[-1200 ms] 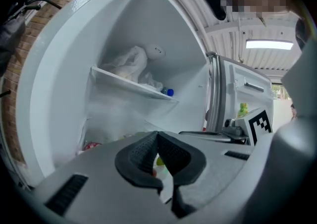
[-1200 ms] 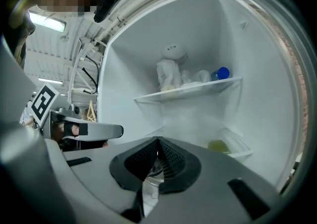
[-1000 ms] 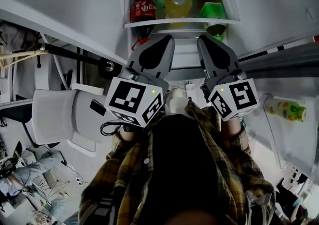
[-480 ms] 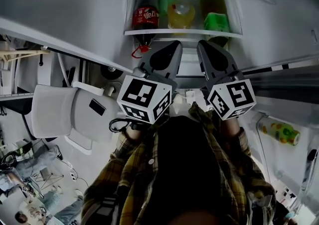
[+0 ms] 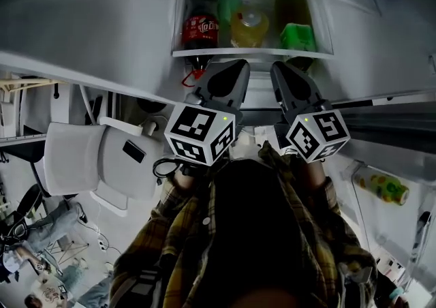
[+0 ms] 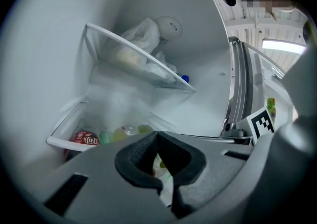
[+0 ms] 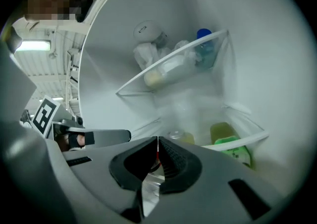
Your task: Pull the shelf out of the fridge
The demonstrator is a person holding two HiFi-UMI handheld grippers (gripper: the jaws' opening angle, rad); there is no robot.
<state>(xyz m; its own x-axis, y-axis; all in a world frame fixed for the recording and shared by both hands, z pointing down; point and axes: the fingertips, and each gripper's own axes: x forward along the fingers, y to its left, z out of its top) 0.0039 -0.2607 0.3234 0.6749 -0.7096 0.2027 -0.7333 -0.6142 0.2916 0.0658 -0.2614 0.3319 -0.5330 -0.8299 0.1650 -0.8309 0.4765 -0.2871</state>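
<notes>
Before open fridge (image 5: 163, 13) | left tongs (image 5: 235, 66) pressed together | right tongs (image 5: 281, 68) too (both empty) | shelf (image 5: 252, 52) rim partly hides bottles (image 5: 201, 29)

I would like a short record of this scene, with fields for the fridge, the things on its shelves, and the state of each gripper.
fridge: open
lower shelf: inside the fridge
on lower shelf: cola bottle, yellow bottle, green carton
upper shelf: holds a plastic bag and a blue-capped bottle
left gripper: shut, nothing between the jaws, tip close to the lower shelf's front edge
right gripper: shut, nothing between the jaws, beside the left one
contact with shelf: cannot tell
</notes>
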